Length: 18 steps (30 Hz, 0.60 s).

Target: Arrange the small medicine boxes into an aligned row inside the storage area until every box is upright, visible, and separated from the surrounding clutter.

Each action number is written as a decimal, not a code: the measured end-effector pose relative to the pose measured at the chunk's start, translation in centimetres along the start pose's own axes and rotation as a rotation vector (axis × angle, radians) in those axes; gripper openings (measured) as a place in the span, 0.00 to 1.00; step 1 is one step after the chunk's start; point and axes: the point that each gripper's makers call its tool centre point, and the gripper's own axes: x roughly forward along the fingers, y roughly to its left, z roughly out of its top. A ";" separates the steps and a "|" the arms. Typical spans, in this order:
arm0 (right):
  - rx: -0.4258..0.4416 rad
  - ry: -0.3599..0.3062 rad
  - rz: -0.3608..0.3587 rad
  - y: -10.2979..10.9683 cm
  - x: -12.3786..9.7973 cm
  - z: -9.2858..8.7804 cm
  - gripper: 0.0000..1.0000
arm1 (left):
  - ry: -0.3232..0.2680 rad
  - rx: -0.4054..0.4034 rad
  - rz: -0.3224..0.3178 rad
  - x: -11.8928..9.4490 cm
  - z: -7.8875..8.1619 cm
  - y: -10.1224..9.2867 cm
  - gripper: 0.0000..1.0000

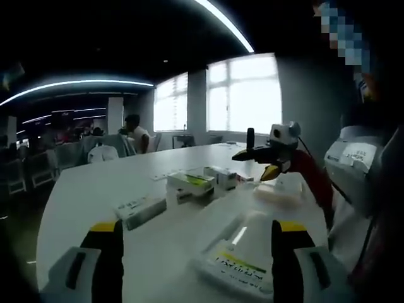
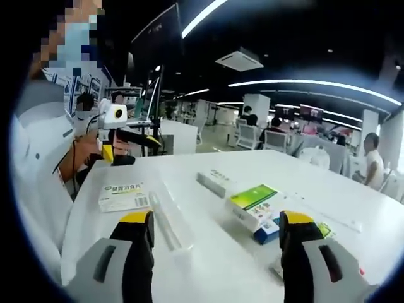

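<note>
**Grippers hovering wide over scattered boxes**

Both grippers are hanging released, jaws spread, gripping nothing. Our right gripper is facing the green box, which is lying flat just ahead toward its right jaw, long axis slanting away; we judge this hand nearer to it. A white box is lying flat toward the tabletop's near edge. Our left gripper is showing that green box farther off, mid-table, plus a flat box between its own jaws.
</note>
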 end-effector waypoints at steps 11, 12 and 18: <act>0.027 -0.026 -0.014 -0.2 0.0 0.3 0.95 | 0.007 0.006 0.000 0.5 -0.1 0.2 0.97; 0.025 -0.027 -0.015 -0.3 0.0 0.3 0.96 | 0.008 0.004 0.000 0.5 -0.2 0.3 0.97; 0.040 -0.041 -0.029 -0.6 -0.3 0.5 1.00 | 0.009 -0.001 0.009 0.6 -0.1 0.9 0.97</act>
